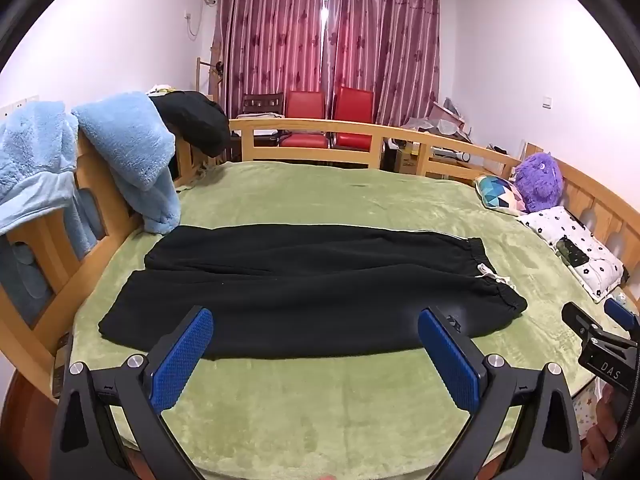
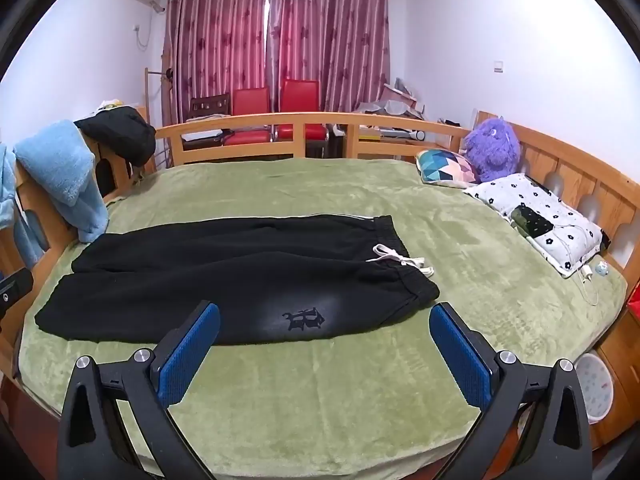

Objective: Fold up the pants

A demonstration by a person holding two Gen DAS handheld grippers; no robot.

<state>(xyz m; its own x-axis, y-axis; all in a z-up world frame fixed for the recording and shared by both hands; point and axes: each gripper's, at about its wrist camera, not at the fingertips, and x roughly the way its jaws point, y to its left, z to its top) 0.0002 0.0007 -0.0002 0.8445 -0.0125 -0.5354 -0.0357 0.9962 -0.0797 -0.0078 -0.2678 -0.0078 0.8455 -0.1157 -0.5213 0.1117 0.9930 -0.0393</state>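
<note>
The black pants (image 2: pixel 224 276) are laid flat across the green blanket (image 2: pixel 320 392) of the bed, legs toward the left rail, waistband (image 2: pixel 404 264) toward the pillows. The two legs lie side by side; no fold is judged to have been made yet. A white drawstring (image 2: pixel 400 261) trails loose off the waistband onto the blanket.

Risks noted: the loose drawstring could be caught in place of the cloth, so that the waistband is dragged crooked. The plush blanket could be pinched together with the fabric, since both are soft and lie flush. The blue fleece (image 1: pixel 132 152) draped over the left rail hangs close to the leg cuffs and could be snagged.

The left tongs (image 1: pixel 316 324) and the right tongs (image 2: pixel 325 318) are both held spread wide above the near edge of the pants, with nothing between them.

Hard to make out: the dark fabric hides seams and creases, and the cuff ends possibly overlap. The printed mark (image 2: pixel 303 319) near the hip cannot be read.
</note>
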